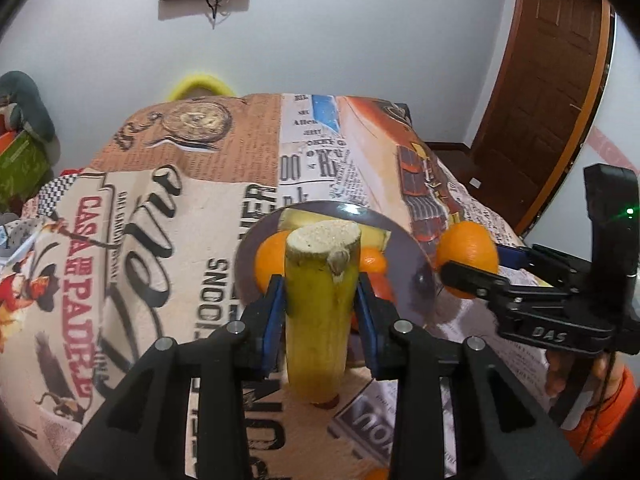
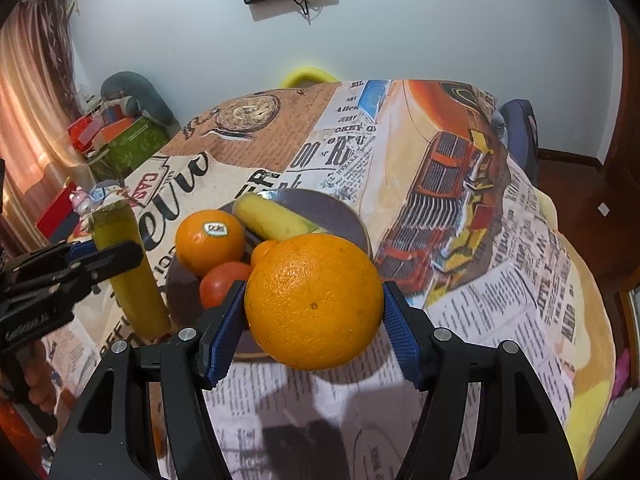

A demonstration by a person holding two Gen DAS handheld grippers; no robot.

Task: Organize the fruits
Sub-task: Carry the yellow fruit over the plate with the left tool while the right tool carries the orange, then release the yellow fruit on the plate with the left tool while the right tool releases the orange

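My left gripper (image 1: 322, 292) is shut on a yellow-green cut cane piece (image 1: 318, 320), held upright just in front of the dark plate (image 1: 404, 248). The piece also shows in the right wrist view (image 2: 128, 268) at the left. My right gripper (image 2: 314, 316) is shut on a large orange (image 2: 314, 300), held at the plate's (image 2: 340, 212) near right edge. In the left wrist view the orange (image 1: 468, 256) and right gripper (image 1: 472, 276) are right of the plate. On the plate lie a stickered orange (image 2: 210, 240), a banana piece (image 2: 272, 220), a red tomato (image 2: 220, 284) and a small orange fruit (image 2: 262, 252).
The table wears a printed newspaper-and-car cloth (image 2: 440, 160). A yellow chair back (image 2: 306, 76) stands beyond the far edge. Boxes and clutter (image 2: 116, 136) lie left of the table. A wooden door (image 1: 548, 92) is at the right. A dark chair (image 2: 520, 136) stands at the table's right side.
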